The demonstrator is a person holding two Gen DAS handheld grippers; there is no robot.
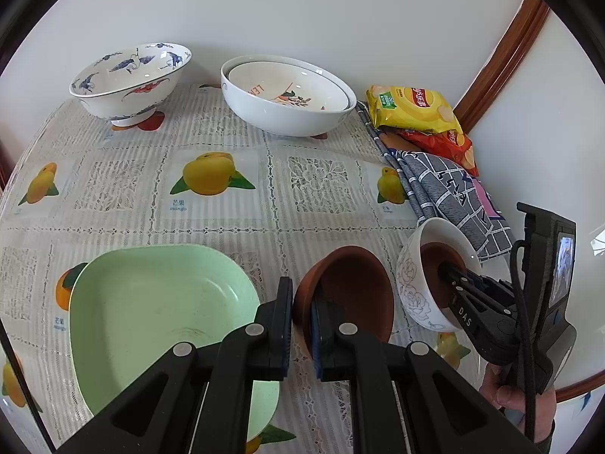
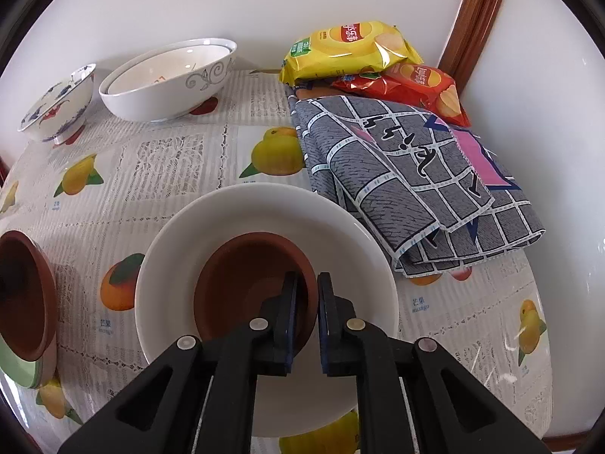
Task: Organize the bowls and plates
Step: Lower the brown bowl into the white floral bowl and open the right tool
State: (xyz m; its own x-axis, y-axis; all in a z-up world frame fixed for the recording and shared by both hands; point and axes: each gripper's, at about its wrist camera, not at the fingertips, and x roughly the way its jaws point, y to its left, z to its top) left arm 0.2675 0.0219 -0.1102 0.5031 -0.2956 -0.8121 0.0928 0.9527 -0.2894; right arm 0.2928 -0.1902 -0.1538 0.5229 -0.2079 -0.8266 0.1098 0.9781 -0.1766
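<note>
My left gripper (image 1: 300, 302) is shut on the rim of a small brown bowl (image 1: 355, 291), which tilts on its side with the opening to the right, at the right edge of a pale green square plate (image 1: 151, 321). In the right wrist view the same bowl (image 2: 22, 295) hangs at far left above the green plate (image 2: 19, 367). My right gripper (image 2: 307, 291) pinches the rim of a second brown bowl (image 2: 242, 280), one finger inside it and one outside. That bowl sits nested in a white bowl (image 2: 264, 208) with grey flower drawings (image 1: 416, 287).
At the back stand a blue-and-white crane bowl (image 1: 128, 79) and a large white bowl (image 1: 287, 113) with another nested in it. A folded grey checked cloth (image 2: 416, 181) and two crisp bags (image 2: 351, 49) lie at the back right by the wall. A hand (image 1: 506, 389) holds the right gripper.
</note>
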